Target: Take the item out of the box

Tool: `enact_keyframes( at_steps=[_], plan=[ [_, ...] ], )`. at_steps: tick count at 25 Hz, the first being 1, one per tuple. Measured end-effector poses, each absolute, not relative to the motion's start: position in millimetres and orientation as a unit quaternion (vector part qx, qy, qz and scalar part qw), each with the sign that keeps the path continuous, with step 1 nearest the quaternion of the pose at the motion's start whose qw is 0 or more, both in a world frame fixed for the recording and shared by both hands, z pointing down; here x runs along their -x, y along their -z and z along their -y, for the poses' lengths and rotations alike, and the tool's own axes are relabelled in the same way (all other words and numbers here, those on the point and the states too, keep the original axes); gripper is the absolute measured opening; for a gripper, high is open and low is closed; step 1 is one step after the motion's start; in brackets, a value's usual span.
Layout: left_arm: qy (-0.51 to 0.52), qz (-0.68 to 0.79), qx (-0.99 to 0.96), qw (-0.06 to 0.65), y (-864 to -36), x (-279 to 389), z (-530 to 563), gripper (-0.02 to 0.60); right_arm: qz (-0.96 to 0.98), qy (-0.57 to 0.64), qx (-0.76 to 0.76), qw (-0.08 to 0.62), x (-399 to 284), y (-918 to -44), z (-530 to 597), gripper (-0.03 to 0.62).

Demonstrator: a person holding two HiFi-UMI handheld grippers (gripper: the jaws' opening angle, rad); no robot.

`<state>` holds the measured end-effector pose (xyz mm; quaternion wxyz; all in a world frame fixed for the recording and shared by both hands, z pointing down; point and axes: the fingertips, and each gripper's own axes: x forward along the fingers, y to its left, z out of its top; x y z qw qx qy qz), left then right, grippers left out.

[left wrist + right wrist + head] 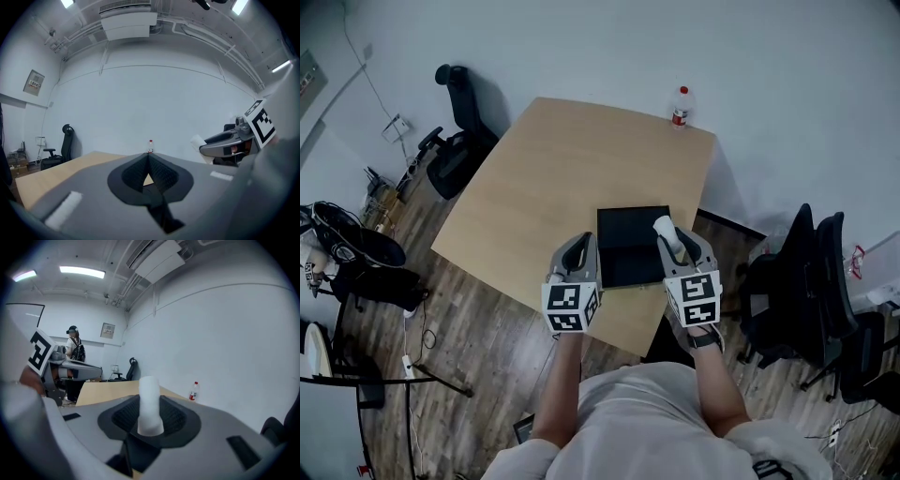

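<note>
A flat black box (630,246) lies open on the wooden table (553,169) near its front edge. My right gripper (677,240) hangs over the box's right side, shut on a white cylindrical item (665,228). In the right gripper view that white item (150,404) stands upright between the pads. My left gripper (581,246) hovers at the box's left edge. In the left gripper view its jaws (149,161) meet at the tips with nothing between them. The right gripper (224,143) and the white item (198,140) also show there, at the right.
A water bottle (680,106) stands at the table's far edge. Black office chairs sit at the far left (459,131) and at the right (811,281). Bags and stands (352,248) crowd the floor at the left. A person (73,347) stands in the background.
</note>
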<state>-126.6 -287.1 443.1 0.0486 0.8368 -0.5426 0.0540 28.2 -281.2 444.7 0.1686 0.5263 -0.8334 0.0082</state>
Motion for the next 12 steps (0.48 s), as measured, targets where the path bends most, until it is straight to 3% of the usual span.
enact_keyframes(
  at_steps=[12],
  plan=[
    [-0.037, 0.555, -0.831, -0.023, -400.7, 117.2, 271.3, 0.008, 0.809, 0.046, -0.582, 0.065, -48.7, -381.0, 256.3, 0.137]
  ],
)
